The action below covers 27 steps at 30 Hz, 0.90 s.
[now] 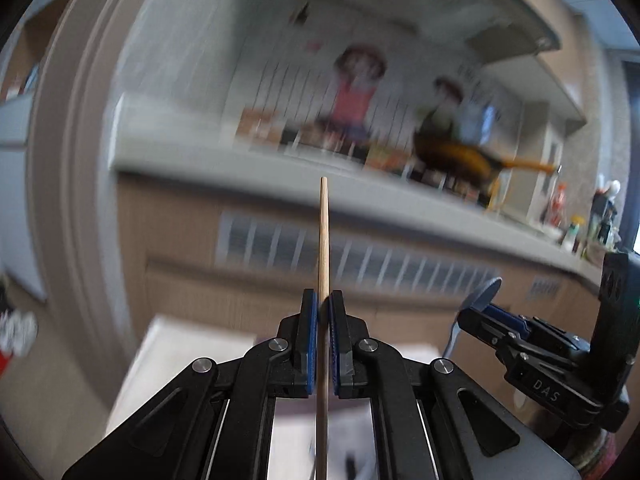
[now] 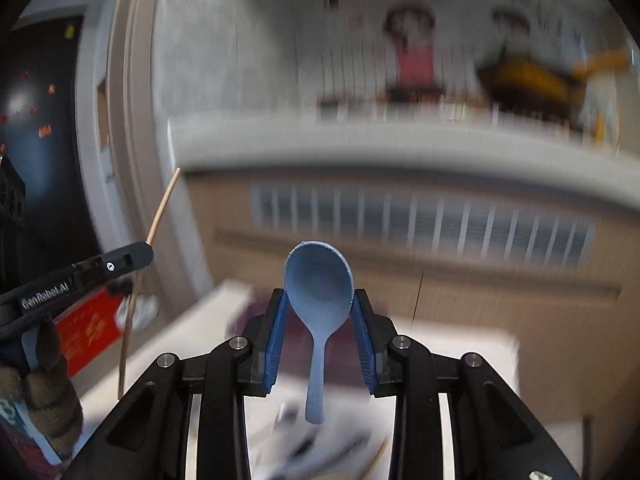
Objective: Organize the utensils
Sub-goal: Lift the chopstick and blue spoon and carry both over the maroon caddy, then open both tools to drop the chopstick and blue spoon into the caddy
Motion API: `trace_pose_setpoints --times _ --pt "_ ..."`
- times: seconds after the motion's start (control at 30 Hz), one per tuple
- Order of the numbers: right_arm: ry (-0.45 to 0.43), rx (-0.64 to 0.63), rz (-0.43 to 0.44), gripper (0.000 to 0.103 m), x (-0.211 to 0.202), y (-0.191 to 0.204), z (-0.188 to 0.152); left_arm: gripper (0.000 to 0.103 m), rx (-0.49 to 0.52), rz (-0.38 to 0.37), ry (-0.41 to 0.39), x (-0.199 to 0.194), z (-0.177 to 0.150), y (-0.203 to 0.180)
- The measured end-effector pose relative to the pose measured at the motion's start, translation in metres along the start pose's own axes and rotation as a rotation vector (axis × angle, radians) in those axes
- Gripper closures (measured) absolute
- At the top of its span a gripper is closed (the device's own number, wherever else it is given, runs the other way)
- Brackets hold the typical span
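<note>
My left tongs (image 1: 323, 312) are pressed together on a wooden chopstick (image 1: 324, 240), blue pads (image 1: 311, 344) clamping it near its middle; the stick runs upright between them, tip pointing up past the far counter edge, lower end dropping out of frame. My right tongs (image 2: 319, 308) pinch a blue spoon (image 2: 319, 280) by the sides of its bowl, bowl up and facing me, handle hanging down between the pads. From the left camera the right tongs (image 1: 480, 312) sit just right of mine, spoon (image 1: 482, 294) seen edge-on. From the right camera the left tongs (image 2: 142, 254) sit to the left, chopstick (image 2: 162, 208) tilted. A sleeve (image 2: 44, 400) shows at lower left. Below both: a white tabletop (image 2: 460, 344), heavily blurred. Far: a grey counter (image 1: 240, 164) with a yellow pan (image 1: 464, 156), wall stickers, all motion-blurred.
</note>
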State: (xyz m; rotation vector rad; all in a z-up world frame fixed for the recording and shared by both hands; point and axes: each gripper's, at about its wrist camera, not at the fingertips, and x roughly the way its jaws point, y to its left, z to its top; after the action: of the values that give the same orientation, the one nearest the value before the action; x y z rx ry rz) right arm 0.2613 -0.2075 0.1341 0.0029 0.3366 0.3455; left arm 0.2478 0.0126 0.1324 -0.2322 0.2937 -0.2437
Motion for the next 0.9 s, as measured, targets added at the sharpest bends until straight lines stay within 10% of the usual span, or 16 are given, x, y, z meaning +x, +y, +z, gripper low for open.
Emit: trace_pose_setpoints --times 0.23,0.57,0.9 --pt "-0.053 0.007 -0.032 0.073 0.054 -0.025 0.020 0.097 -0.012 0.038 -0.208 0.063 -0.003 0.007" --pt "0.052 0.009 -0.019 0.073 0.135 -0.041 -0.027 0.097 -0.035 0.081 -0.086 0.166 -0.044 0.022" --pt "0.226 0.013 0.033 0.071 0.152 -0.043 -0.078 0.095 -0.035 0.069 0.053 0.165 -0.079 0.031"
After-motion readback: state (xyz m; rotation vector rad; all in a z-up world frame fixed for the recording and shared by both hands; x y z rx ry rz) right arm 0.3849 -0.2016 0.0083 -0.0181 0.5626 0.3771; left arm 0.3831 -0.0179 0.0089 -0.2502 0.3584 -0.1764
